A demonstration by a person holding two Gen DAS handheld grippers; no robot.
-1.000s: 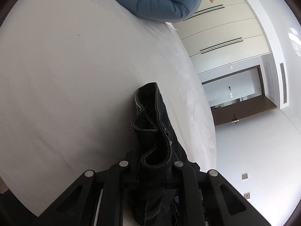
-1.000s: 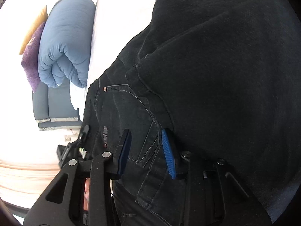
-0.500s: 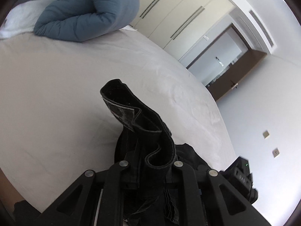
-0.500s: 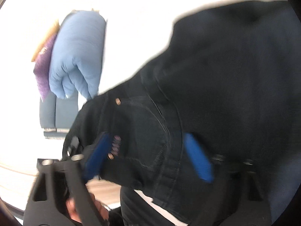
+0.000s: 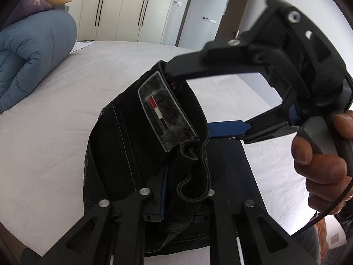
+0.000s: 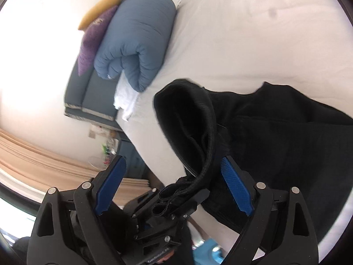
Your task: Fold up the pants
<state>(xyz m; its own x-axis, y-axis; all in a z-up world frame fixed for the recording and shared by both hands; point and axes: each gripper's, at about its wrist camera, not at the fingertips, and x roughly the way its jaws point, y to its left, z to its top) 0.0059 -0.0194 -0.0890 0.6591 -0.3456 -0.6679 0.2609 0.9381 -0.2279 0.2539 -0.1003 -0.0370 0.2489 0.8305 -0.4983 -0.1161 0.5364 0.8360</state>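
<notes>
Black denim pants (image 5: 136,145) lie bunched on the white bed (image 5: 55,114). Their waistband with a grey leather patch (image 5: 163,110) stands up. My left gripper (image 5: 183,190) is shut on the waistband folds. My right gripper (image 5: 189,101) comes in from the right of the left wrist view, jaws open wide, straddling the raised waistband near the patch. In the right wrist view the right gripper (image 6: 174,176) is open around the black waistband (image 6: 194,130), and the left gripper (image 6: 176,201) clamps that band just below.
A rolled blue duvet (image 5: 28,61) with purple and yellow pillows lies at the bed's head; it also shows in the right wrist view (image 6: 136,44). White wardrobes and a brown door (image 5: 209,11) stand behind. A grey headboard (image 6: 88,92) and beige curtains are beside the bed.
The right gripper has opened and let go of the pants, then moved up to straddle the waistband. The left gripper has swung round with the waistband still clamped, turning the patch into view.
</notes>
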